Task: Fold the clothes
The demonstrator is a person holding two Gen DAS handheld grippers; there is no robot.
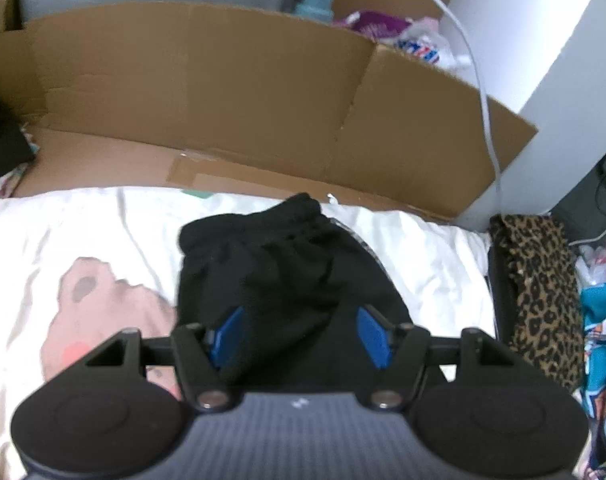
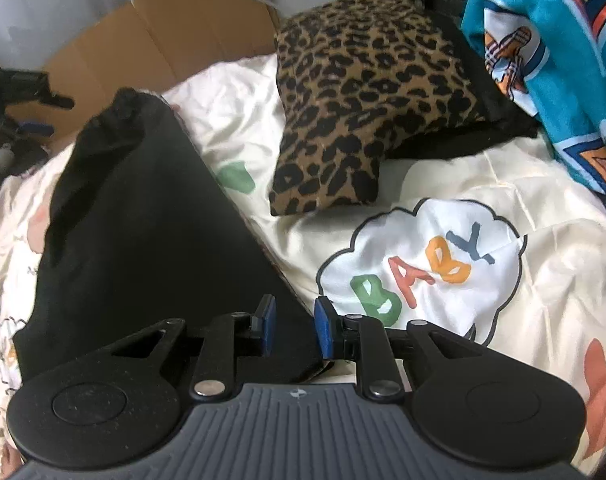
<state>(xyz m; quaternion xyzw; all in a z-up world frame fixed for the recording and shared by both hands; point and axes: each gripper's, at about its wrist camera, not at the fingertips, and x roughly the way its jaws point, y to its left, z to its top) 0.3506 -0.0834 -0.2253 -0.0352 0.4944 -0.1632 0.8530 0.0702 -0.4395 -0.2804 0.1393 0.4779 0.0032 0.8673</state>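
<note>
1. Black shorts lie folded on a cream printed bedsheet, elastic waistband at the far end.
2. Above them, the left gripper stands with its jaws wide apart, blue pads clear of the dark cloth and holding nothing.
3. At the garment's near right corner, the right gripper has its jaws partly parted, a narrow gap between the blue pads; the fabric lies below them and is not pinched.
4. Just right of the shorts, a folded leopard-print garment rests on the sheet, which bears a cloud motif lettered "BABY".
5. Beyond the bed, a flattened cardboard box stands along the far edge; teal patterned fabric hangs at right.
</note>
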